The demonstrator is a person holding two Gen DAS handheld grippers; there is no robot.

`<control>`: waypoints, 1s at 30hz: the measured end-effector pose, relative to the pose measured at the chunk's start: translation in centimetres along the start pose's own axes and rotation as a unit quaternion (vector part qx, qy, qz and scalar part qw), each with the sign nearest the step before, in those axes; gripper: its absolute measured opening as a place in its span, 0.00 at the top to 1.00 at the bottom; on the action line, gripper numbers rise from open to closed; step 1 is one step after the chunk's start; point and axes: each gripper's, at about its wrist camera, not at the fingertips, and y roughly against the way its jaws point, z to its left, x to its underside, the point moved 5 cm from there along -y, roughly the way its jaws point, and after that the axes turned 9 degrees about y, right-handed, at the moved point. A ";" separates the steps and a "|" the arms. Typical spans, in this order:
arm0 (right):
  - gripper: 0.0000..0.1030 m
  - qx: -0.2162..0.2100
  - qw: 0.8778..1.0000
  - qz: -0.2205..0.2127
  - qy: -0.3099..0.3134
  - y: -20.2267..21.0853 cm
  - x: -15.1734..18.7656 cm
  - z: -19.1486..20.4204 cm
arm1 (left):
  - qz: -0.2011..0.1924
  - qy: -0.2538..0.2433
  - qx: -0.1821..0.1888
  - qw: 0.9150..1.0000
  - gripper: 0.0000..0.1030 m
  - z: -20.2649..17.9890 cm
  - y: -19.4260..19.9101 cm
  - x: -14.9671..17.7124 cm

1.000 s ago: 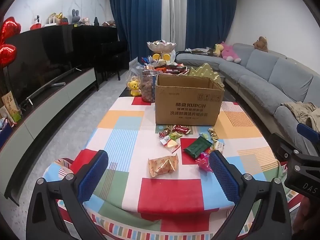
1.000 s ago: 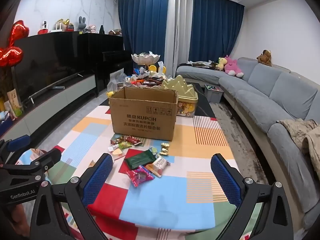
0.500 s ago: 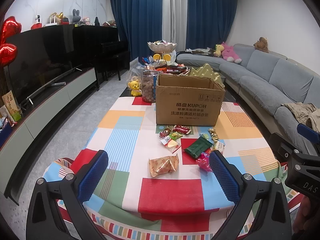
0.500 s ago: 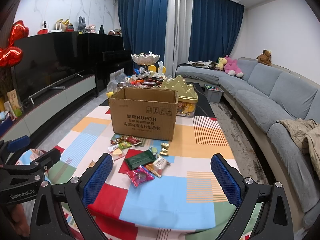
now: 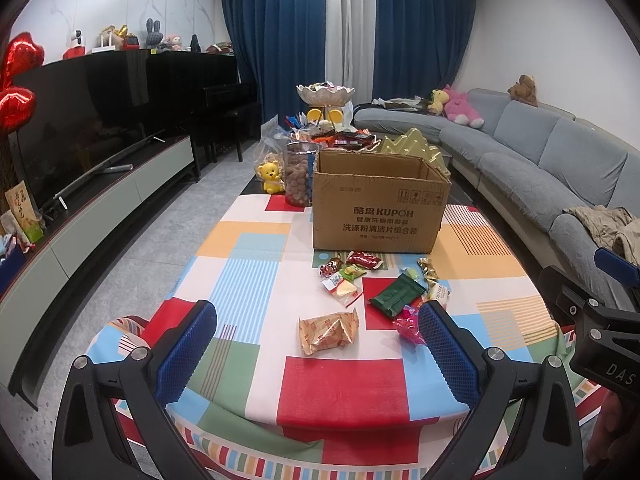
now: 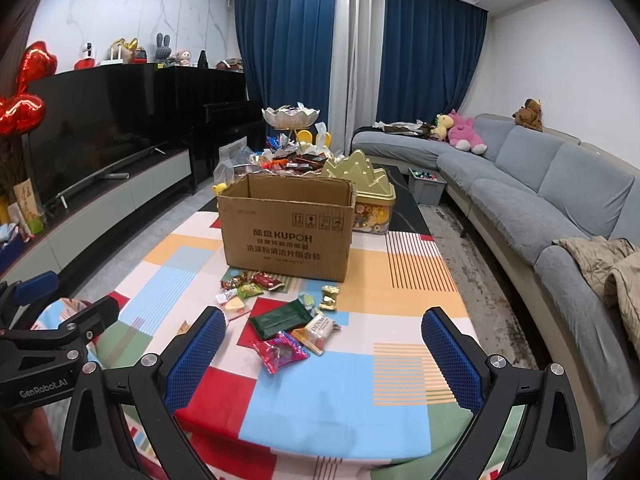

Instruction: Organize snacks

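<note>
The loose wrapped snacks lie scattered on the patchwork-coloured tablecloth (image 5: 340,384) just in front of the open brown cardboard box (image 5: 380,208). Nearest my left tool is the crinkled tan-and-orange biscuit packet (image 5: 327,330). Beyond it lie the dark green flat foil packet (image 6: 280,320), the pink cellophane sweet (image 6: 280,354), the white "DENM" wrapped sweet (image 6: 320,326), the small gold foil sweet (image 6: 330,297) and the red wrapped bar (image 5: 364,260) close to the box wall. None is in the box yet, so I judge the task not started.

My left gripper (image 5: 318,346) stands wide open and holds nothing. My right gripper (image 6: 324,346) is likewise fully spread and empty. Both hover at the near table edge, well short of the snacks.

Risks I note:
- The thin foil packets lie flat, so a shallow pinch may slide off or push them along the cloth.
- The pink sweet, white sweet and green packet overlap, so a grab there may lift two or flick one off.
- A dragging fingertip could snag and ruck the cloth.

Against the frames of a second ago, I find both views nearly unchanged: only a slight camera drift, the same spread of the fingers, and no snack displaced.
</note>
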 end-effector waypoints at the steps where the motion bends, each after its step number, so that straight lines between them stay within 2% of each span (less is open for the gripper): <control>1: 0.03 0.000 1.000 0.000 0.000 0.0 0.0 0.0 | -0.001 0.001 0.000 1.000 0.00 0.0 0.1 0.0; 30: 0.03 -0.001 1.000 0.002 0.000 0.0 0.0 0.0 | 0.002 0.001 -0.002 1.000 0.00 0.1 -0.2 0.1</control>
